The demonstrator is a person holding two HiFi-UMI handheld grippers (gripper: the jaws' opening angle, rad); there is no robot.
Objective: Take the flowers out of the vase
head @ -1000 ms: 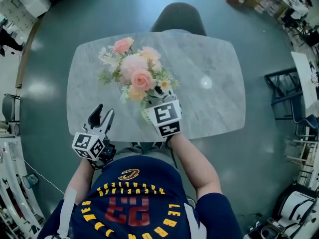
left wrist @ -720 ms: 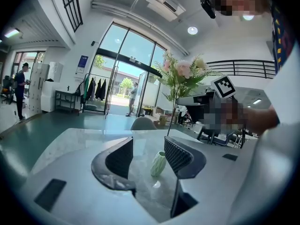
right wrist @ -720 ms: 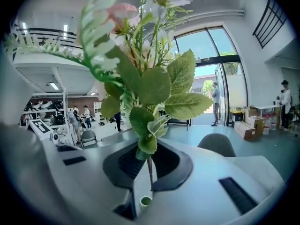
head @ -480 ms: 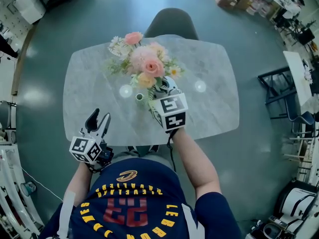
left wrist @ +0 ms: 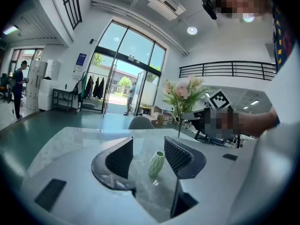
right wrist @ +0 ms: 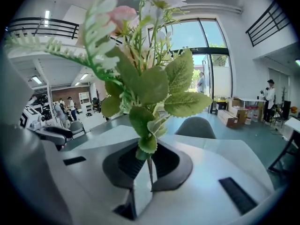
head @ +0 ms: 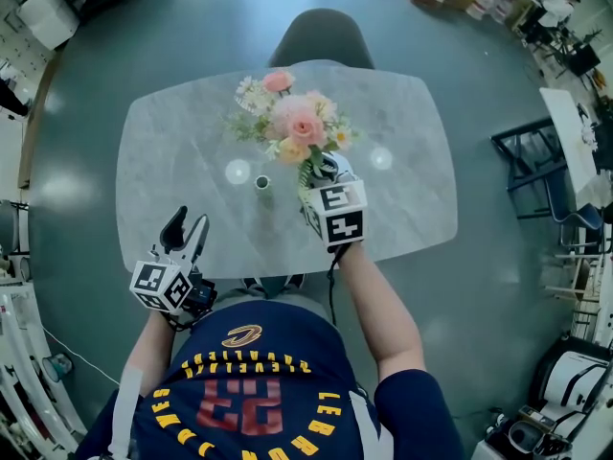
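Grey, marble-patterned counter (head: 153,171) with rounded corners carries one item: a small, pale green, ribbed vase (head: 261,182). The vase stands upright near the middle of the counter.

**Right tongs** (right wrist: 149,165)
- The jaws are closed on the thin green stems (right wrist: 150,177) of a bunch of pink, peach and white flowers with green leaves (head: 292,123).
- The stems pass upright between the two pads, and their lower ends show just below the pads.
- The blooms and leaves stand above the jaws.
- In the head view the flowers are held over the counter, to the right of the vase. They are apart from it and wholly outside it.
- The black-and-white marker cube (head: 335,214) of the right tongs faces the head camera.

**Left tongs** (head: 189,228)
- The jaws stand apart, with nothing pressed between the pads.
- The left tongs sit at the near edge of the counter, pointed across it.
- In the left gripper view the vase shows in the gap between the jaws. It stands farther along the counter, and neither pad touches it.

**Surroundings**
- A dark grey chair (head: 321,34) stands at the far side of the counter.
- The person holding both tongs wears a dark blue shirt (head: 254,391) with yellow and red lettering.
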